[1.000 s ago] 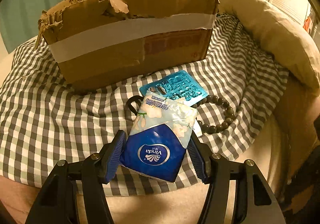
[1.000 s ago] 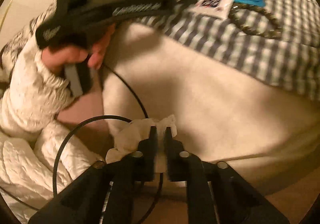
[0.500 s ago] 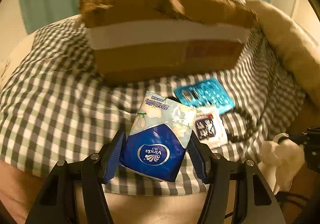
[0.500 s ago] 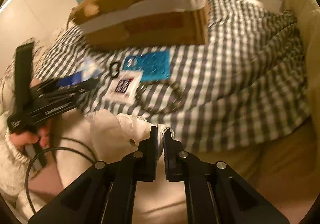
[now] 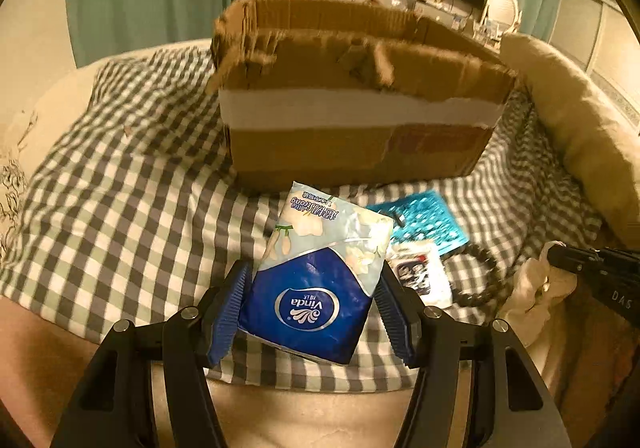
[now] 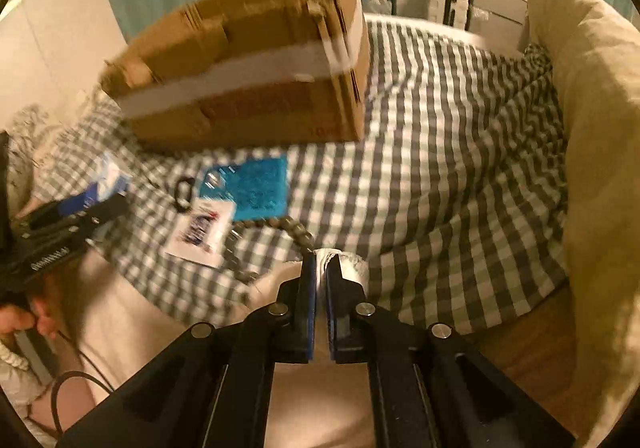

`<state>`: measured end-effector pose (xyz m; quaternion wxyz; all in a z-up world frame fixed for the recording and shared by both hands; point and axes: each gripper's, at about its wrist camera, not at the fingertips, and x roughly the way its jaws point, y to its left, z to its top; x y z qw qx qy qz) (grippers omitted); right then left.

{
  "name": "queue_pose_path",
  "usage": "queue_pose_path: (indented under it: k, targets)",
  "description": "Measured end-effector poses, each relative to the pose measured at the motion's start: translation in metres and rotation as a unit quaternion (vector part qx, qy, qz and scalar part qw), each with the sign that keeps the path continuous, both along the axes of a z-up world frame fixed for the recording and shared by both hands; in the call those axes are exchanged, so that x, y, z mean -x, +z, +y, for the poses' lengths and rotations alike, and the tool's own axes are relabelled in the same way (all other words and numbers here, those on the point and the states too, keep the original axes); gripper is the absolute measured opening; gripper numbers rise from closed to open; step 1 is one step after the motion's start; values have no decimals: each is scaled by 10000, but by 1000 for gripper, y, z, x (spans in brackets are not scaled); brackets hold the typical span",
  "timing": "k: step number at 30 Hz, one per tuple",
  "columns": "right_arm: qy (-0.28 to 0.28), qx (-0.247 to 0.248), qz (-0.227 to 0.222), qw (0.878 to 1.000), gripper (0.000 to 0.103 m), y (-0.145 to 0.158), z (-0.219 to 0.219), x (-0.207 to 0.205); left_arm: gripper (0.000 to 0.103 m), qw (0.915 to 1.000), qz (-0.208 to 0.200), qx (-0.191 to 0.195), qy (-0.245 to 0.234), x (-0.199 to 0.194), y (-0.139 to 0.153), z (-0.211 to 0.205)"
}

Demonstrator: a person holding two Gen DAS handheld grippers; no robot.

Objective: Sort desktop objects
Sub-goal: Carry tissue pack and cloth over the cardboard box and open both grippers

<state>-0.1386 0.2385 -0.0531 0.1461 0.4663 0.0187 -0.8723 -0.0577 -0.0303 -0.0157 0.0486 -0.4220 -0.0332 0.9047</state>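
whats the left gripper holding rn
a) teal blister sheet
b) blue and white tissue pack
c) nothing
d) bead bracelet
b: in the left wrist view the left gripper has its blue pads pressed on either side of the tissue pack, while the bracelet and blister sheet lie on the checked cloth.

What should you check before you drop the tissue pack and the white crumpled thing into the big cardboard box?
1. Left gripper clamps the tissue pack on both sides: ok.
2. Right gripper shut on the white crumpled tissue: ok.
3. Cardboard box top open: ok, though torn flaps hang over the front edge.
4. Room inside the box: cannot tell, inside hidden.
5. Either gripper above the box opening: not ok, both are in front of it.
6. Things left on the checked cloth: blue blister sheet, card, bead bracelet.
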Motion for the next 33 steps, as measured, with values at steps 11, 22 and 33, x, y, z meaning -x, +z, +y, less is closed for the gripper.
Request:
queue_pose_path:
  k: [11,22,33]
  targets:
    - [212,7,831,9963,4,76,-9,-10,63,9977,531,302,-279,-8,56,21]
    - [673,88,1667,9837,4,171,-50,36,63,9934,1047,233,-398,36,138,27]
    - [841,277,1690,9816,5,177,-93,120,64,9958,912,-13,-31,130,151,-4]
